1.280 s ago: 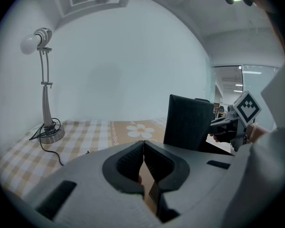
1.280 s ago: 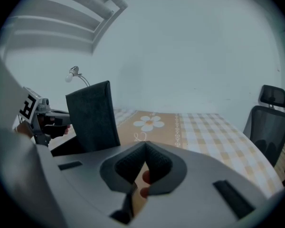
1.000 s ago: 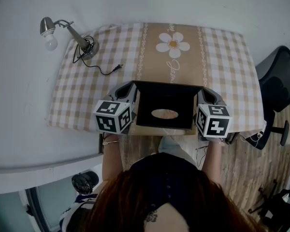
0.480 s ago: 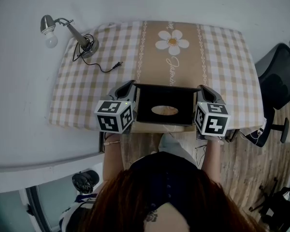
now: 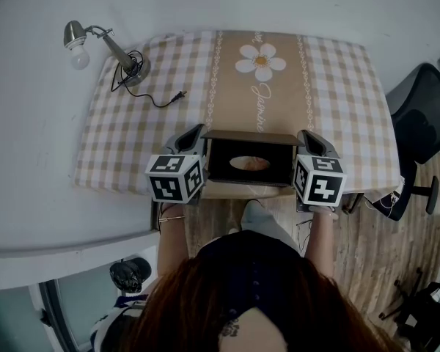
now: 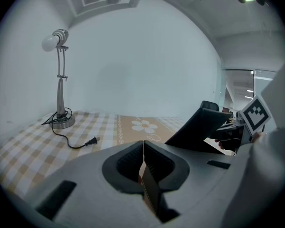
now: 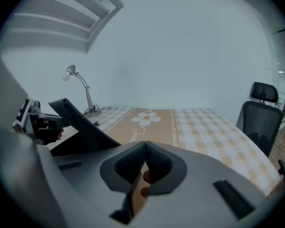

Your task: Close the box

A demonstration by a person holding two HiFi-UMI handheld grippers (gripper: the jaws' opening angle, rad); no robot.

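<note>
A brown cardboard box (image 5: 268,160) sits at the near edge of a beige-and-white checked tablecloth (image 5: 132,123) with a daisy-printed centre strip, between the two grippers. Its black lid panel (image 6: 199,127), cut with an oval hole, leans at a slant over the opening. The left gripper (image 6: 143,148) has its jaws pinched together on a thin cardboard edge at the box's left side, the right gripper (image 7: 145,153) is likewise clamped on the right side, and a silver desk lamp (image 5: 106,46) with a bare bulb stands well apart at the far left corner.
</note>
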